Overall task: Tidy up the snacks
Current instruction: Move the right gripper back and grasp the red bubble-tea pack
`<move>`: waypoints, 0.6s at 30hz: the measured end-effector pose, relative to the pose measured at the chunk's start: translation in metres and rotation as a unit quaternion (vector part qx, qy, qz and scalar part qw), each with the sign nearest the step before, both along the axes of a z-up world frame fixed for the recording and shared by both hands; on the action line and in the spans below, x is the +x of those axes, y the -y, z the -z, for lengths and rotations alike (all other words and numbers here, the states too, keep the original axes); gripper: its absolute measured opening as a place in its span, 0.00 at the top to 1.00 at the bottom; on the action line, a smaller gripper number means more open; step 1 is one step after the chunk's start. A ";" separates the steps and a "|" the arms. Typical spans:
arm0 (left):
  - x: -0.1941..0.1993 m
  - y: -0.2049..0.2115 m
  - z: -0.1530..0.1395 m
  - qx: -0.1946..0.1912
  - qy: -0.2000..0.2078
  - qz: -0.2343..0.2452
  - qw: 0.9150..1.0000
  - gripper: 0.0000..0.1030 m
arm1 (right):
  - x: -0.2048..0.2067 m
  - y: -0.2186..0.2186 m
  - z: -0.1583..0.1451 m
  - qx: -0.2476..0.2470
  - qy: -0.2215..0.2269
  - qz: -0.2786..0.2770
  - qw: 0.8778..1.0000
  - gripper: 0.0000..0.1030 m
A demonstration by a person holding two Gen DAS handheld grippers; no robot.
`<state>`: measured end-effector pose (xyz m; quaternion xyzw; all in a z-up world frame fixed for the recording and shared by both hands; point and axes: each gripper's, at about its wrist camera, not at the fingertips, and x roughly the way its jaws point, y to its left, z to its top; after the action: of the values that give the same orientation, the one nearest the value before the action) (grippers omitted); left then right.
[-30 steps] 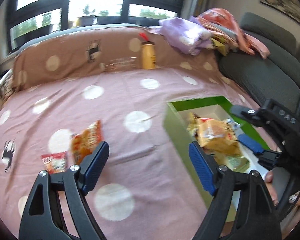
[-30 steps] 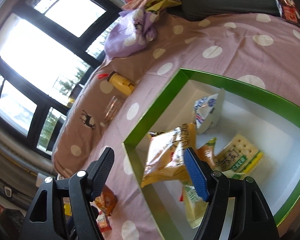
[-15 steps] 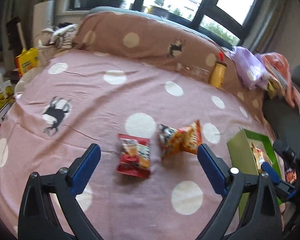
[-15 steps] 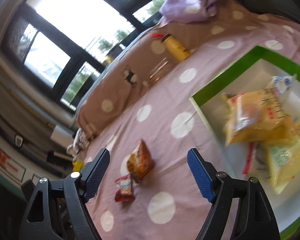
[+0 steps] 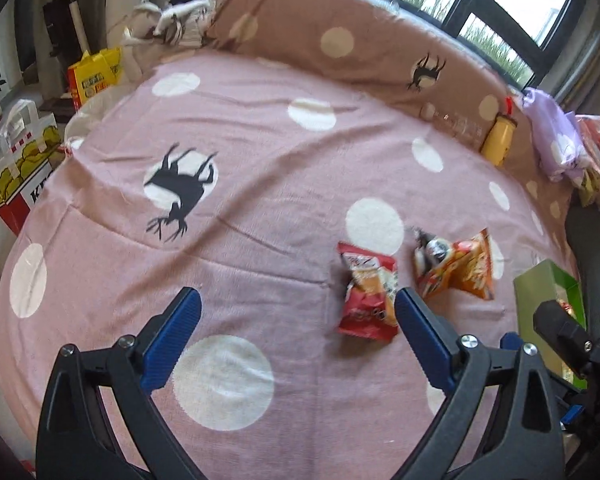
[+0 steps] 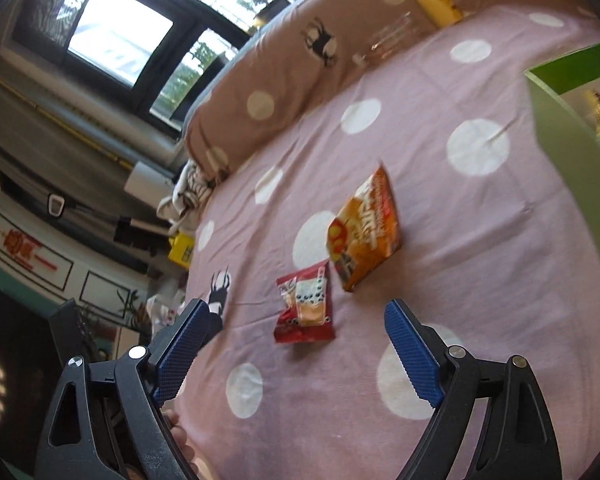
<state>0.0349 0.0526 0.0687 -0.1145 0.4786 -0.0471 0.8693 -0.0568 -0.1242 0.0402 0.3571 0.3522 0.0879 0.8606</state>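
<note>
**Both tools empty, lining up on the last two loose snacks**

Left tool (image 5: 296,304): jaws wide, nothing between them. They opened up over the last second, then levelled off. It points down at the bed, with the red packet (image 5: 367,295) just ahead of its right-hand pad, not between the pads. My read: it needs to shift toward that packet before it can close.

Right tool (image 6: 292,320): also wide and empty, and its jaws have just been opening further. In its view the red packet (image 6: 305,307) sits roughly centred ahead of the gap, lying flat on the bed. Opening before arrival makes sense, since a flat crinkly bag needs a wide span to get pads on both edges.

Orange bag (image 6: 365,229) lies just beside the red packet, on the side nearer the green box (image 6: 568,152). The two look apart or barely touching; can't tell which.

Green box is at the edge of both views, open top, with some snacks already in it (only a sliver shows). Likely the drop-off point.

Count:
- loose snacks on the pink dotted bedsheet (image 5: 260,208): 2
- boxes: 1
- tools: 2
- yellow bottle (image 5: 499,145) by the bolster: 1, not obviously part of the job

Judgement: mostly done, two picks left.
</note>
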 end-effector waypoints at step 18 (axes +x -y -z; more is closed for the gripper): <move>0.018 0.006 0.040 -0.001 -0.055 0.019 0.998 0.05 | 0.043 -0.025 0.040 0.028 -0.057 -0.058 0.996 0.13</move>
<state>0.0525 0.0464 0.0289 -0.1088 0.5275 -0.0576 0.8406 -0.0140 -0.0997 0.0006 0.3645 0.4183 0.1274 0.8222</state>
